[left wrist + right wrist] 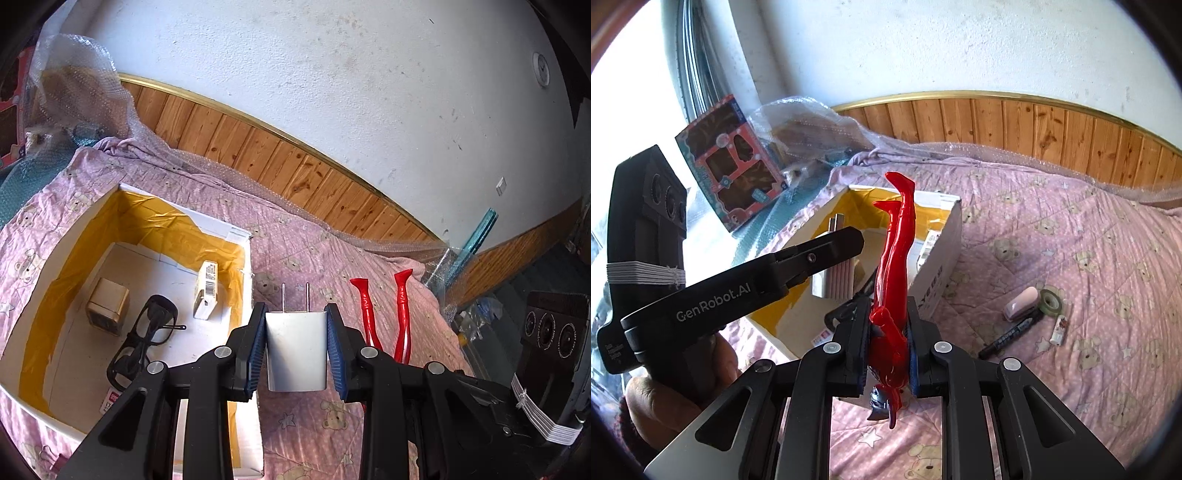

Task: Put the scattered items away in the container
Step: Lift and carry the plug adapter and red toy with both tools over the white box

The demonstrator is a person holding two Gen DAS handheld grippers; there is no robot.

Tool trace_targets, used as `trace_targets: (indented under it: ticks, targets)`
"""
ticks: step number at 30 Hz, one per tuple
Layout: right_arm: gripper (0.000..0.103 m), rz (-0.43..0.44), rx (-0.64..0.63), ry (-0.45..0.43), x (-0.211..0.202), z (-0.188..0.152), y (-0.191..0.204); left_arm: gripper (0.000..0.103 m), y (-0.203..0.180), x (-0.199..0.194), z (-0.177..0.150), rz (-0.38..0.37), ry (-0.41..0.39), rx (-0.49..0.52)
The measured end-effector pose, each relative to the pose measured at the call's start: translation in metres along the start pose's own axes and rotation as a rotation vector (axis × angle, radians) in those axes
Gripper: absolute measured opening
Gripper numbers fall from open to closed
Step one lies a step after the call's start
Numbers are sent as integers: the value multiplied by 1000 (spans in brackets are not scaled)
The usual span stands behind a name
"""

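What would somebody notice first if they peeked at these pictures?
Probably the shiny red toy figure, pinched head-down in the right tool with its legs sticking up. Next, the white plug in the left tool, beside the yellow-lined box holding black glasses.

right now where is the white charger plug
In the left wrist view, the white charger plug is clamped between the left gripper fingers, just right of the box wall.

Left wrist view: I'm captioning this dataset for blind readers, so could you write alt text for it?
The left gripper holds a white plug adapter between its blue-padded fingers, prongs pointing away, beside an open box lined with yellow tape. Inside lie black glasses, a gold cube and a small carton. A red figure's legs show to the right, above a pink quilt.
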State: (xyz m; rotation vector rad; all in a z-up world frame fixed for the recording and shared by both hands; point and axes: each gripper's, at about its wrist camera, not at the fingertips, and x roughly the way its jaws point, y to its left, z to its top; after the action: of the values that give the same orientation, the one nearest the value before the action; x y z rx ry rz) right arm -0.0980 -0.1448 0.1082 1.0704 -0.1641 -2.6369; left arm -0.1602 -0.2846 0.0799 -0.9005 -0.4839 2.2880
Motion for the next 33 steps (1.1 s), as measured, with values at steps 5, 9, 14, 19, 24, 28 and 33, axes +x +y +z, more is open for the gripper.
trace_targets:
  ticks: [5, 9, 14, 19, 24, 28, 33]
  targets:
    - [17, 12, -11, 3, 5, 5, 10, 32, 19, -5, 5, 10, -10, -43]
    - [17, 21, -22, -12, 5, 13, 17, 32, 32, -7, 7, 24, -13, -78]
    - [17, 34, -35, -35, 5, 28, 27, 32, 47, -5, 5, 49, 8, -126]
    - [17, 48, -48, -44, 11, 39, 34, 32, 60, 6, 0, 67, 60, -175]
    - [17, 62, -57, -29, 23, 47, 36, 32, 65, 17, -6, 70, 113, -197]
    - [18, 58, -62, -12, 34, 54, 35, 32, 63, 24, -9, 73, 138, -188]
    - [18, 71, -62, 16, 48, 67, 29, 32, 66, 32, -13, 82, 167, -186]
